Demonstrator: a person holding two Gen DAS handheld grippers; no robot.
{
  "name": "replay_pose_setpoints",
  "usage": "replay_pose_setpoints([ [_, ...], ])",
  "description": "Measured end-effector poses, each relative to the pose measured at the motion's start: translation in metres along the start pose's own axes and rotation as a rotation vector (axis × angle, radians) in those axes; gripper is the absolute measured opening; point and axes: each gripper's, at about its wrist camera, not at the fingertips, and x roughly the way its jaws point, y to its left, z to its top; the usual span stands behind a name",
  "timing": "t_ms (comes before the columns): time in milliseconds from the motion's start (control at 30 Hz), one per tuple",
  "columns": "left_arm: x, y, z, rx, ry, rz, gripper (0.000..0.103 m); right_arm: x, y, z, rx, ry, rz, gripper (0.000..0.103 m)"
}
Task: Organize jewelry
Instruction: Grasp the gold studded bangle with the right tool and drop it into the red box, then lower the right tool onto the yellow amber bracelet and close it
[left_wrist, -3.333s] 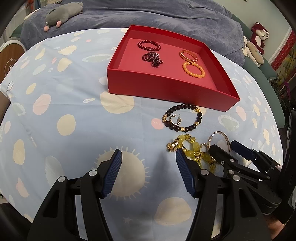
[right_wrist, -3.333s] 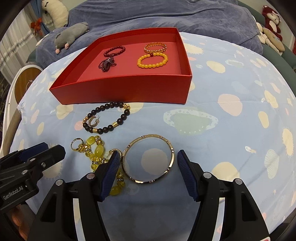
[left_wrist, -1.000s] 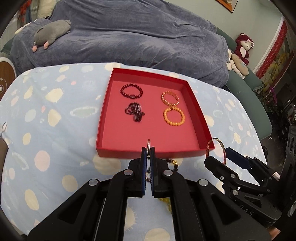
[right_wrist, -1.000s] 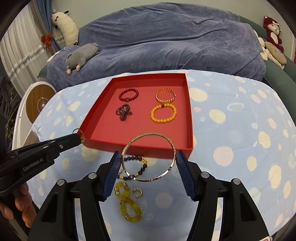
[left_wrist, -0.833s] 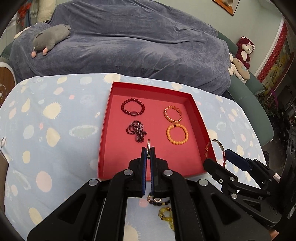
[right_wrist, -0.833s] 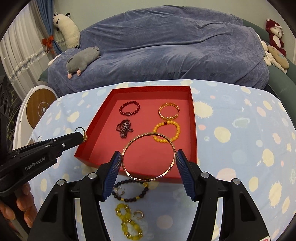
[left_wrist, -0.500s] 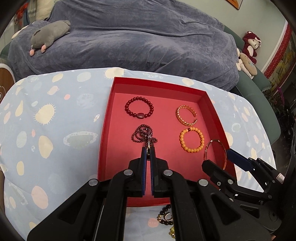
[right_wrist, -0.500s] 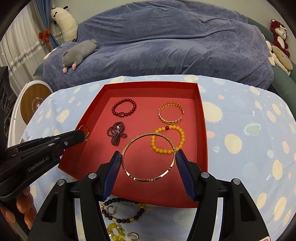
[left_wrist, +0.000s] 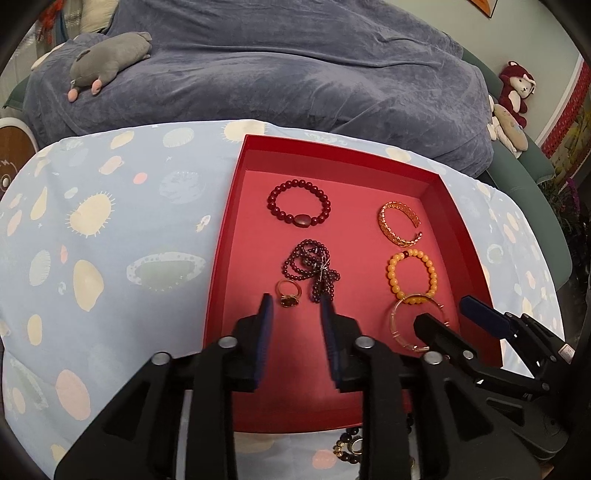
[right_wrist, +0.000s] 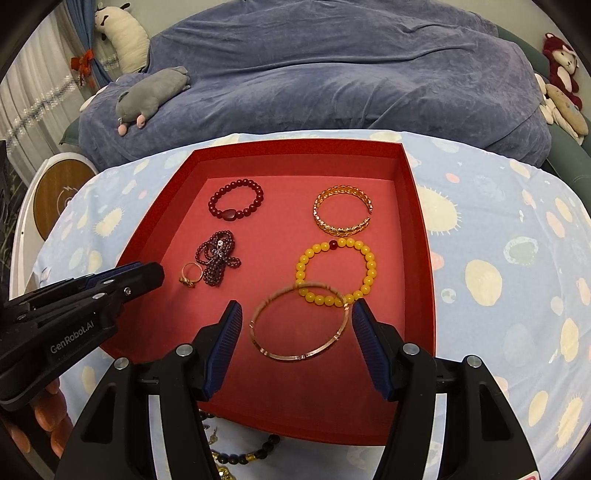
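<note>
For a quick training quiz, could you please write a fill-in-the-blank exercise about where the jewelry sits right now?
1. The gold ring lies inside the red ____.
2. The thin bangle overlaps the ____ bead bracelet.
3. Both the left gripper and the right gripper have their fingers ____.
4. The black bead bracelet lies on the ____, outside the box.

Missing words: box; yellow; open; tablecloth

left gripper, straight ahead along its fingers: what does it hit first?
Likely the gold ring, lying in the red tray just beyond the left gripper, whose jaws stand open. The purple bead strand lies right behind it. Depth is unclear; the gripper may pass above both.
</note>
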Motion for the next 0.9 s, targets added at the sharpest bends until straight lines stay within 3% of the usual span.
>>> replay_pose_setpoints([
  [400,-0.032,-0.008,-0.015,0.008,-0.034,-0.009,0.033,-0.037,-0.003,-0.017,0.017,-0.026,0.002,0.060],
  [900,-0.074,-0.013,-0.069,0.013,-0.020,-0.009,0.033,-0.081,-0.006,-0.077,0.034,0.005,-0.021,0.060],
])
